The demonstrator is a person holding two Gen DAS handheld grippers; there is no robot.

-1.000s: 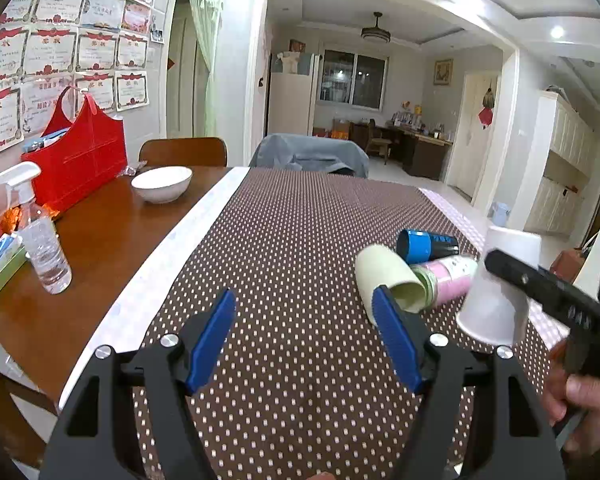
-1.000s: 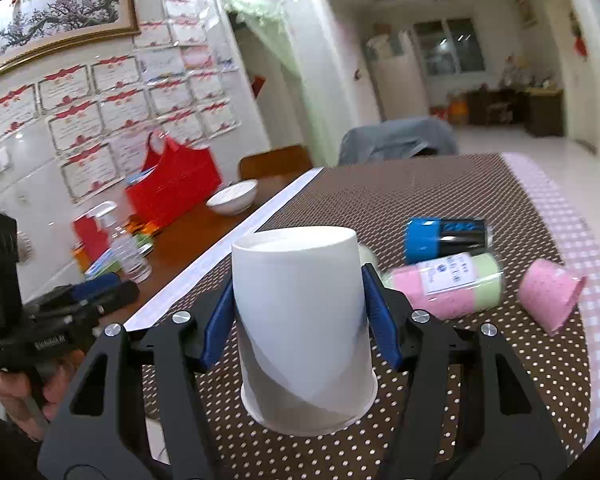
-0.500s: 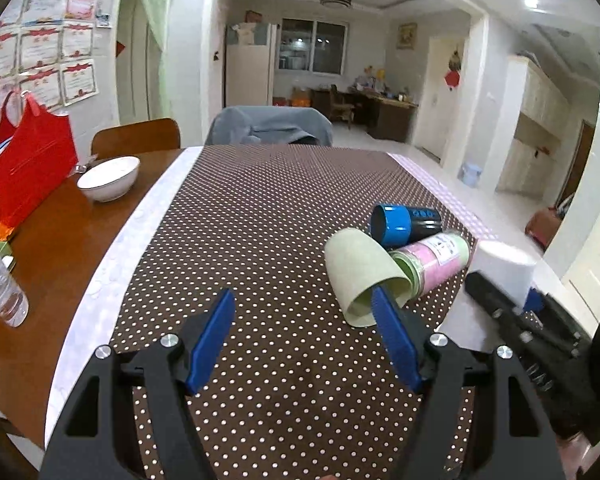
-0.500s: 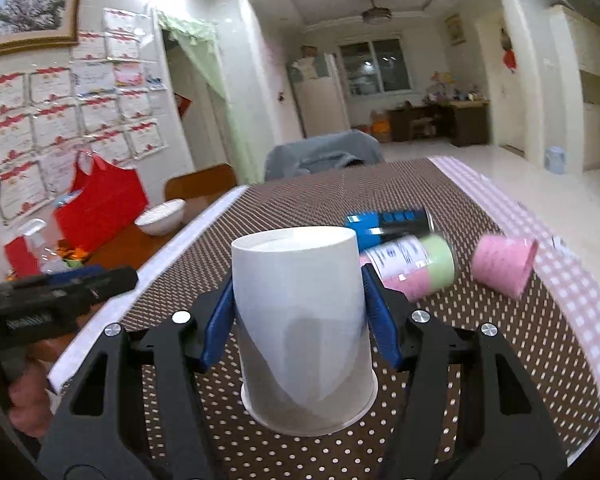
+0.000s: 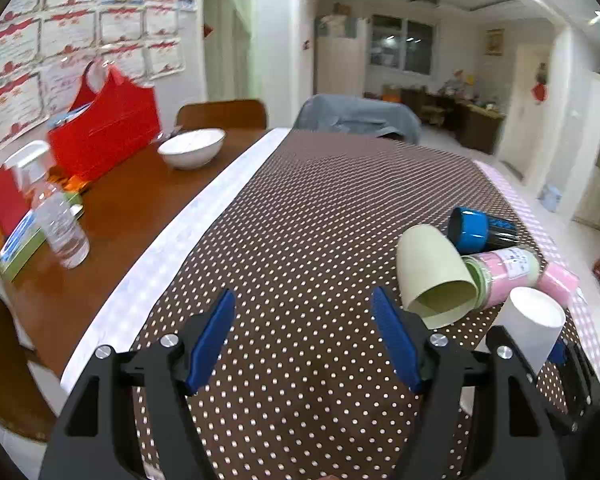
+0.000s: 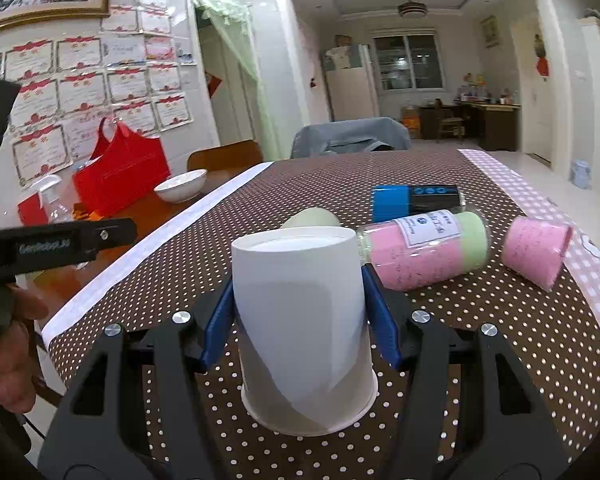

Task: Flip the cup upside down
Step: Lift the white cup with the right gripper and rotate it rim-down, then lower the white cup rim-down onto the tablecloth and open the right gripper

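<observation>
The white paper cup [image 6: 304, 328] stands upside down, rim flat on the dotted cloth, closed base facing up. In the left wrist view the cup [image 5: 534, 330] sits at about four o'clock.

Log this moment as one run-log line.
stage: cup inverted | right claw: shut on white cup, rim down on tablecloth | left claw: open, empty

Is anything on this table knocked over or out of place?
Yes. Behind the white cup, which stands mouth-down, a green cup, a pink cup, a pink-and-green jar and a blue-capped bottle all lie on their sides.
</observation>
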